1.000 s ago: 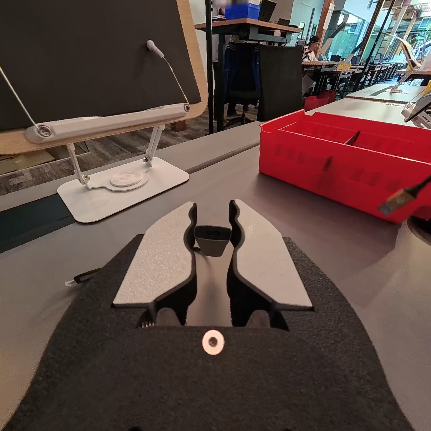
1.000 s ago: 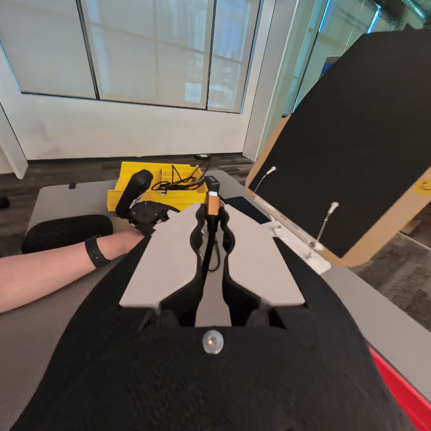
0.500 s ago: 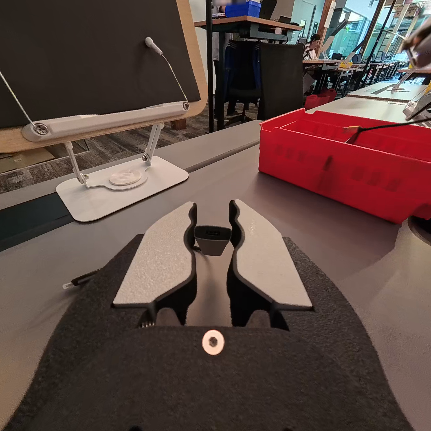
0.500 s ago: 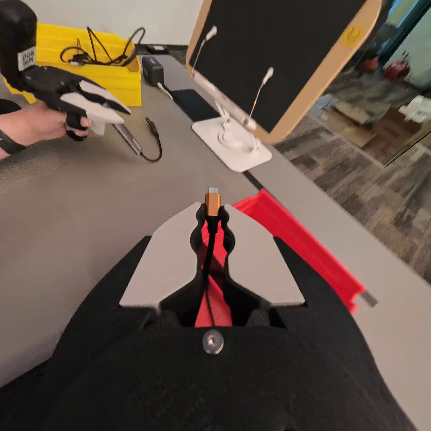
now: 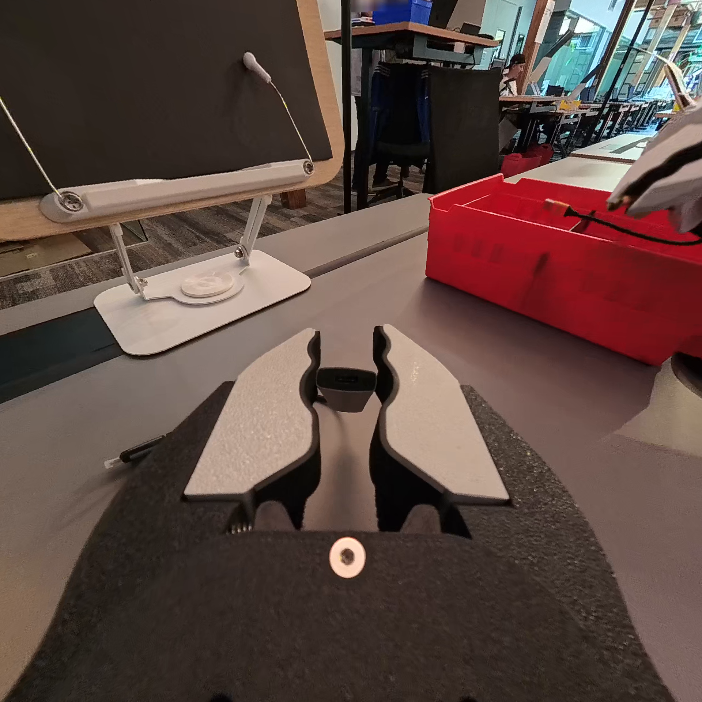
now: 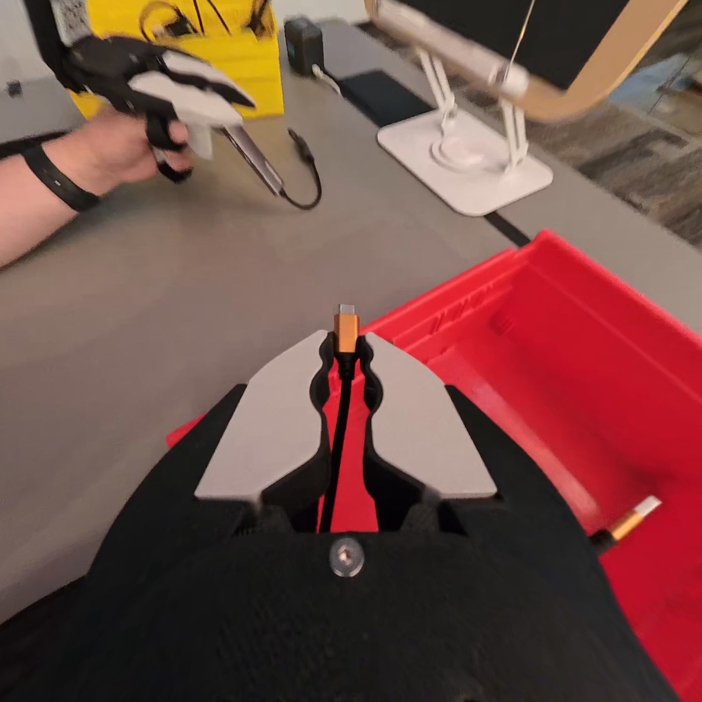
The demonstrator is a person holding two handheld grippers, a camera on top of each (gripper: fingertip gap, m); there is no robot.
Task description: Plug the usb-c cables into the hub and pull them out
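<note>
Left wrist view: the left claw (image 5: 346, 364) is clenched on the end of a slim grey metal hub (image 5: 346, 387), both pads pressed against its sides, its port face toward 12 o'clock. The hub sits low over the grey table (image 5: 380, 304). At 8 o'clock the small black plug of the hub's own lead (image 5: 133, 454) lies on the table. At 10 o'clock stands a white metal stand (image 5: 197, 304) carrying a black board with a tan wooden edge (image 5: 152, 95). At 2 o'clock sits a red plastic bin (image 5: 551, 273); above its rim, at the frame's edge, the right claw (image 5: 623, 203) shows with a black usb-c cable with an orange plug (image 5: 552, 205) — blurred there.

Right wrist view: the right claw (image 6: 346, 336) grips the orange plug (image 6: 346, 336) between its pads, metal tip pointing to 12 o'clock, black cord running back between the fingers. It hangs over the near corner of the red bin (image 6: 569, 342). The cable's second orange plug (image 6: 632, 520) shows at 4 o'clock, over the bin. At 11 o'clock a hand (image 6: 114, 152) holds the left claw (image 6: 228, 110) on the hub (image 6: 250, 155) — a yellow plastic bin of cables (image 6: 243, 49) is behind it.
</note>
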